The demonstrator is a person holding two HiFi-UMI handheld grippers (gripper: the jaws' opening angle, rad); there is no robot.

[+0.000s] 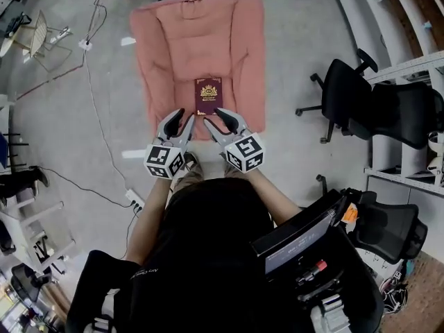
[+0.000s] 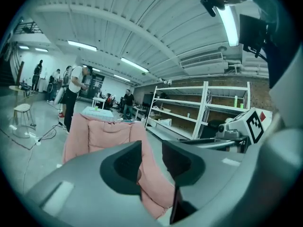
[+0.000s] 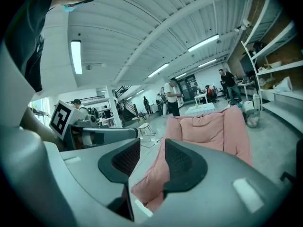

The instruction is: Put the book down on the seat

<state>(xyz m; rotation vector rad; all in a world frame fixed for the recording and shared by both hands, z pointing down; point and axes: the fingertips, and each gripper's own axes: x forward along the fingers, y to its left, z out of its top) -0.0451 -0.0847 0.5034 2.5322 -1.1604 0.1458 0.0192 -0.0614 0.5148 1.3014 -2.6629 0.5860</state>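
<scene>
Maroon book [image 1: 208, 96] lies flat at centre frame, on the lower middle of the pink seat [image 1: 173, 40]. Its cover is up and carries a gold crest and gold lettering too small for us to read. Just below it in the head view we note the left gripper [image 1: 183, 118] and right gripper [image 1: 216, 118], each with jaws partly apart and gripping nothing; only the seat shows through the gaps.

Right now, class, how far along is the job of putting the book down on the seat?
Done: the maroon book lies flat on the pink seat, toward its front edge. In hand: nothing; the left tongs and right tongs are both open, with only the seat showing between their jaws. Left: nothing that I can see; the job looks finished.
</scene>
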